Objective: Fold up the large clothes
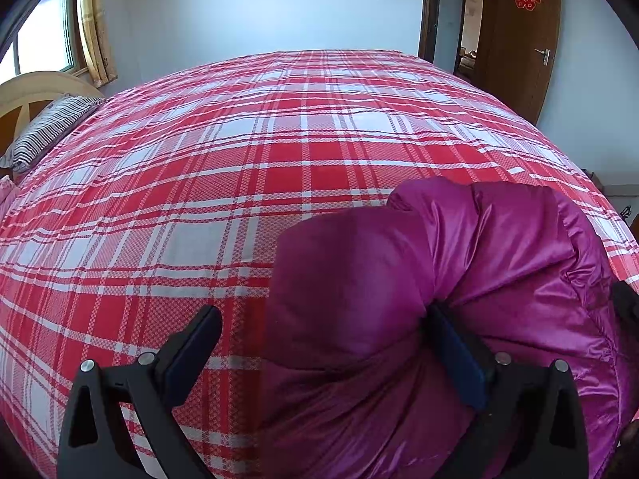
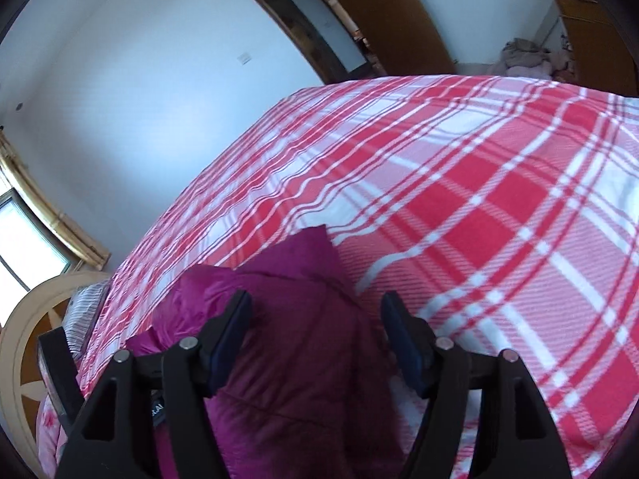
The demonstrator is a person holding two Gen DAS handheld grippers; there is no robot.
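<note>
Left gripper (image 1: 319,343) jaws are spread wide, with padded magenta jacket (image 1: 459,279) fabric bulging between them, not clamped. Right gripper (image 2: 315,335) jaws are likewise held apart over the jacket (image 2: 295,343), which lies bunched on the red plaid bedspread (image 1: 199,183).

Daylight, cool blue cast on the wall (image 1: 247,20); source is the window (image 1: 44,40) at left, blown out white in both views; strong fisheye bend, bedspread (image 1: 199,183) bulging, dark vignette in corners; left wrist view sharp; right wrist view soft, motion blur on plaid; jacket (image 1: 499,263) shows satin glare, deep shadow in its folds.
</note>
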